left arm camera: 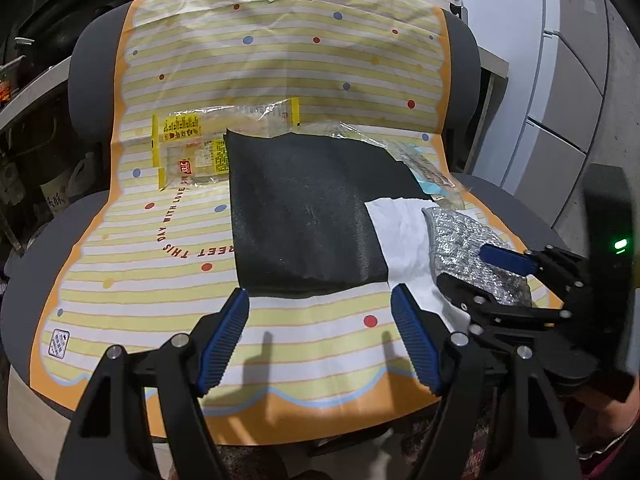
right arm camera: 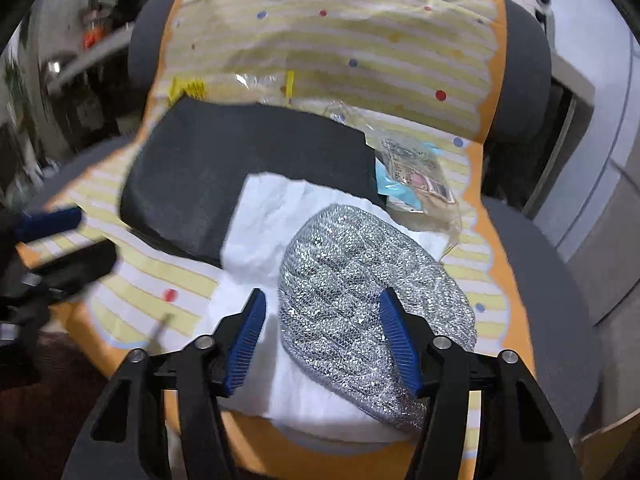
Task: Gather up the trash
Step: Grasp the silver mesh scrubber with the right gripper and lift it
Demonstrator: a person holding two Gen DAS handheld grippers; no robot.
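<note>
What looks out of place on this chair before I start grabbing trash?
The silver scouring pad lies on a crumpled white tissue, which overlaps a black cloth. It looks more like a cleaning item than trash. The yellow wrapper and clear wrapper are tucked partly under the cloth's edges.

Right gripper (right arm camera: 322, 336), jaws spread, is hovering over the silver scouring pad (right arm camera: 372, 304) lying on white tissue (right arm camera: 260, 232).
</note>
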